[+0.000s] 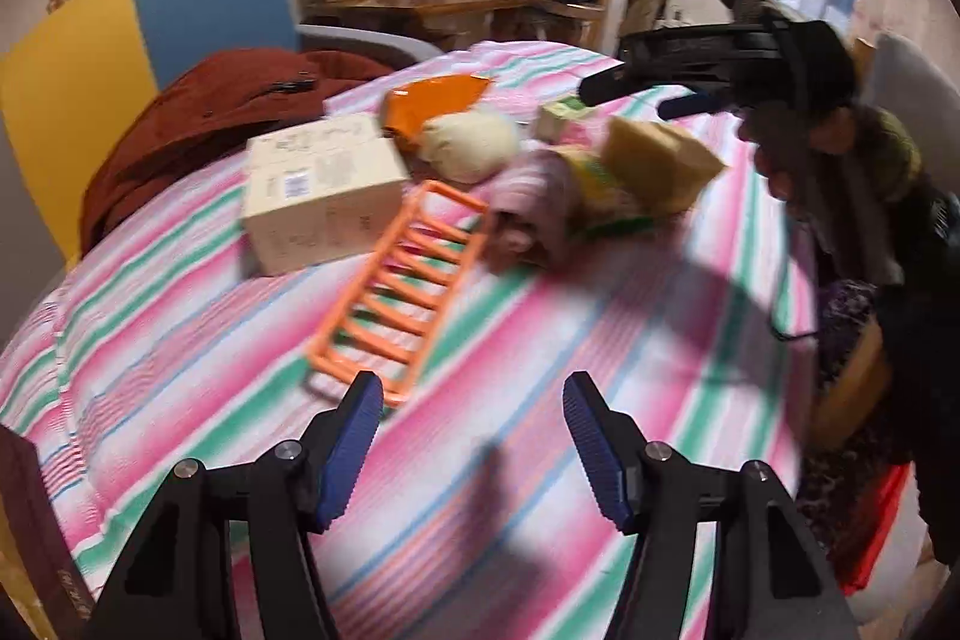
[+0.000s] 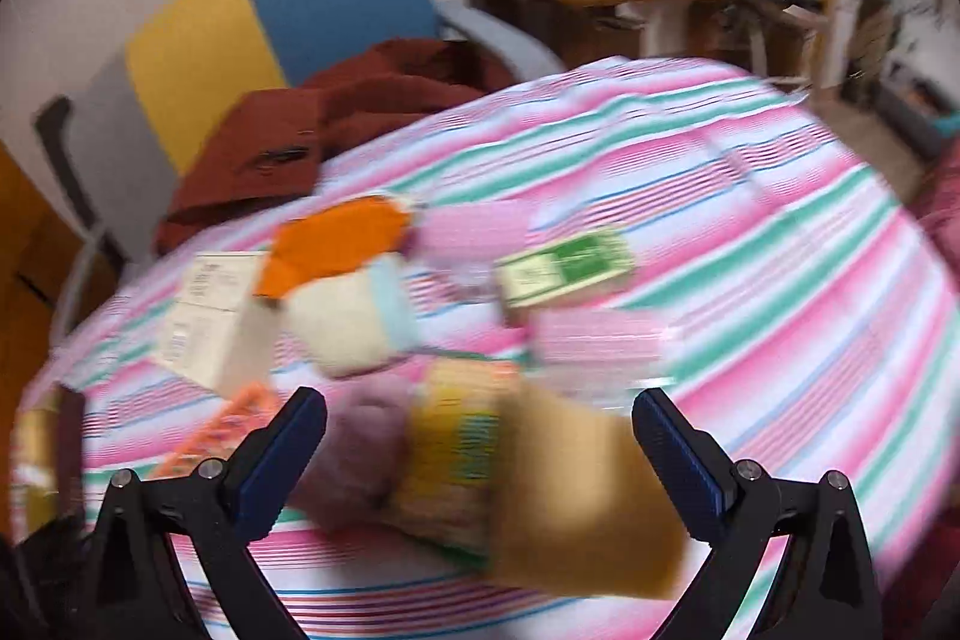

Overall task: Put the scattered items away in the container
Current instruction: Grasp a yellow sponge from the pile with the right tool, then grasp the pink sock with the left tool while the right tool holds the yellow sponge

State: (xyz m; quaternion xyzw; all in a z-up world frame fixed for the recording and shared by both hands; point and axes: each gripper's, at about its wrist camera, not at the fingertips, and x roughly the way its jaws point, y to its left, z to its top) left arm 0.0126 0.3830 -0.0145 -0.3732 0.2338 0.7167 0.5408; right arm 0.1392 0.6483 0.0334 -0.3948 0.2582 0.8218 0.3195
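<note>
Left gripper (image 1: 474, 424): jaws apart with nothing between them, held over the striped bedspread (image 1: 540, 340) just on the near side of the orange rack (image 1: 402, 292), whose near end lies partly behind the left finger. Right gripper (image 2: 480, 436): jaws wide apart and clamped on nothing; a yellow sponge (image 2: 576, 490), a yellow-green packet (image 2: 462, 448) and a rolled pink cloth (image 2: 360, 454) lie in the view between the fingers, all heavily blurred, so contact cannot be judged.

Landmark: the cardboard box (image 1: 324, 190), standing on the bedspread. The rack leans just beside the box, on the side toward the camera. The cream ball (image 1: 468, 145) lies just beyond the box, with an orange bag (image 1: 432, 100) behind it. The small green carton (image 2: 564, 268) lies farther off, past the ball; its print is unreadable. The pink cloth, packet and sponge form a row on the far side of the rack from the box.

A rust-red jacket (image 1: 228, 112) is heaped behind the box against a blue and yellow chair (image 1: 180, 16). In the left wrist view the right gripper and the hand carrying it appear as a dark smear at the frame's right edge.
</note>
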